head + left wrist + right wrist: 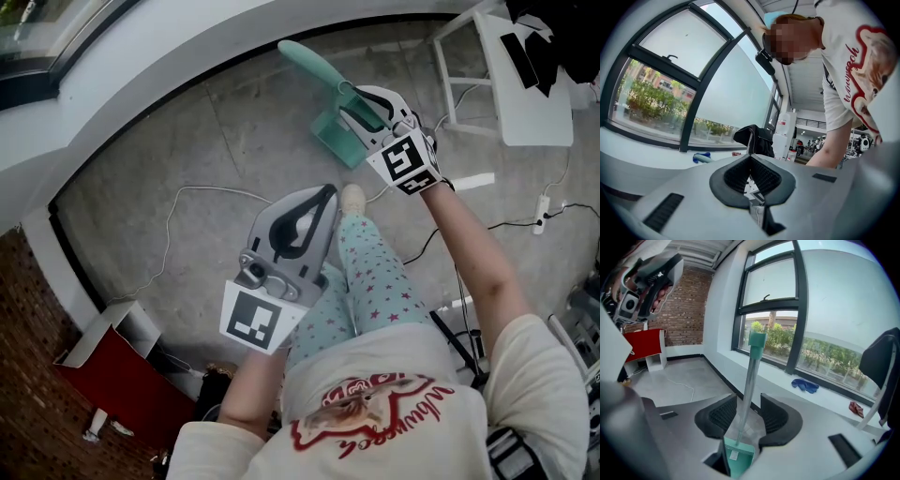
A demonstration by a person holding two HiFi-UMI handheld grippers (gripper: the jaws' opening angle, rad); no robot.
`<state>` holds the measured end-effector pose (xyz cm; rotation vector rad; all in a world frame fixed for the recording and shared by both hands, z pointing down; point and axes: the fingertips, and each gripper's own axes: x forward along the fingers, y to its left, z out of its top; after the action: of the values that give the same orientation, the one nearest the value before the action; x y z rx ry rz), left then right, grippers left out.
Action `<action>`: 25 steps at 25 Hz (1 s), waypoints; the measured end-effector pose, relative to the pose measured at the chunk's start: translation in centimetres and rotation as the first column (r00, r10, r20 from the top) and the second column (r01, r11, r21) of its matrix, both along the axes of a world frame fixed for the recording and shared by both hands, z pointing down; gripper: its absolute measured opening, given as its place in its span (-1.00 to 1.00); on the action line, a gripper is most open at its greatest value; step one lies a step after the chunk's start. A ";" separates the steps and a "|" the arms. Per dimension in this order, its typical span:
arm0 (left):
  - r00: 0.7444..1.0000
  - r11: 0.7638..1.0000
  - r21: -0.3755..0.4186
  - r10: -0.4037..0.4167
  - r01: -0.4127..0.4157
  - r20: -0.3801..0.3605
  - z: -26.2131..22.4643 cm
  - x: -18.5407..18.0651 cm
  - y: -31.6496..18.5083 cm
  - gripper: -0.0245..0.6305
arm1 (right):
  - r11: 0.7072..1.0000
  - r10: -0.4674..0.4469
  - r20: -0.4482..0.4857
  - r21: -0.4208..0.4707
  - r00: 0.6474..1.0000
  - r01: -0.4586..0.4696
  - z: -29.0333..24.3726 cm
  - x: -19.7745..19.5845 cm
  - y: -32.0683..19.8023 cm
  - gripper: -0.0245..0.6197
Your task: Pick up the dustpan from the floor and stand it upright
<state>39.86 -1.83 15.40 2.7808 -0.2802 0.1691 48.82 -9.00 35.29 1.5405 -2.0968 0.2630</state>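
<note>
The teal plastic long-handled dustpan [323, 80] stands on the grey concrete floor [187, 141] in front of the person, pan down and handle up. The right hand-held gripper [356, 103] has its jaws wide, one dark ribbed pad on each side of the handle [749, 380], and neither pad presses on it. The dustpan seems to be balancing on its own. How firmly the pan sits is hard to tell, since the head view partly hides it behind the gripper. The main risk is in pulling away: any sideways drift or roll would let a pad clip the thin handle and topple the dustpan back onto the floor. The left hand-held gripper [323, 195] is closed and empty, held near the person's knee, too far off to catch a fall
</note>
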 end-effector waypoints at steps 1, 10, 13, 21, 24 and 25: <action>1.000 1.000 0.005 0.011 -0.011 -0.004 -0.2 -0.3 0.0 -0.92 | 1.000 0.028 0.005 0.005 1.000 -0.028 -0.4 0.0 0.3 -0.40; 0.998 0.997 0.052 0.055 -0.054 -0.016 -1.9 -5.0 1.4 -0.92 | 0.942 0.242 0.155 0.198 0.958 -0.270 -10.8 -3.2 5.5 -0.85; 0.996 0.993 0.084 0.080 -0.078 -0.025 -3.6 -7.1 2.3 -0.92 | 0.911 0.275 0.205 0.258 0.939 -0.323 -14.9 -4.9 7.9 -0.85; 0.989 0.984 0.134 0.128 -0.117 -0.079 -7.8 -13.6 5.9 -0.92 | 0.847 0.368 0.201 0.330 0.908 -0.417 -24.4 -8.6 16.9 -0.85; 0.985 0.985 0.116 0.138 -0.126 -0.102 -8.6 -15.7 7.9 -0.92 | 0.820 0.412 0.205 0.342 0.888 -0.459 -26.4 -10.1 20.5 -0.85; 0.985 0.986 0.111 0.137 -0.126 -0.105 -8.8 -16.2 8.6 -0.92 | 0.814 0.420 0.210 0.342 0.883 -0.469 -27.0 -10.5 21.4 -0.85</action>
<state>23.69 6.75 6.59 2.9002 -0.0790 0.0304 38.37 12.37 8.31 2.3127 -1.9255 0.1134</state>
